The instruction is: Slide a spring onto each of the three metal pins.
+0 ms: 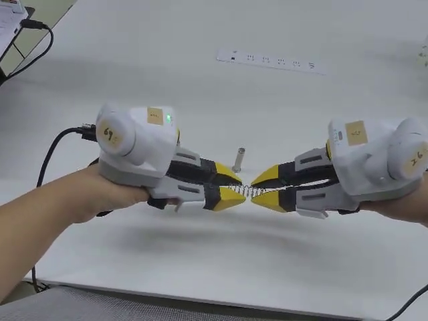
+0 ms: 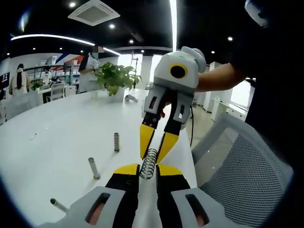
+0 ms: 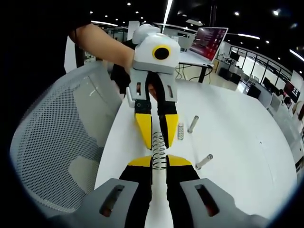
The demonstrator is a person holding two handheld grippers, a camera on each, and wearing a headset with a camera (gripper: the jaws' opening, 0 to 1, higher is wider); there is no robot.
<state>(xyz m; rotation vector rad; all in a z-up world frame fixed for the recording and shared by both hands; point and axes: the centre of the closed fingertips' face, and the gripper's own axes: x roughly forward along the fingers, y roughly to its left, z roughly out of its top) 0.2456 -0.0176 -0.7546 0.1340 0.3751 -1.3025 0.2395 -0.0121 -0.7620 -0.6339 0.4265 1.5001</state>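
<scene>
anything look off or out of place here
One metal pin appears to lie on its side on the table, not upright. The spring is pinched at both ends, between the left hand-held gripper and right hand-held gripper.

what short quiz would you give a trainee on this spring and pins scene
1. True or false: the spring lies loose on the table.
2. Which holds the spring? A) left gripper alone B) right gripper alone C) both, one at each end
3. How many metal pins stand or lie on the table in the left gripper view?
Key: 1 false; 2 C; 3 three.
</scene>
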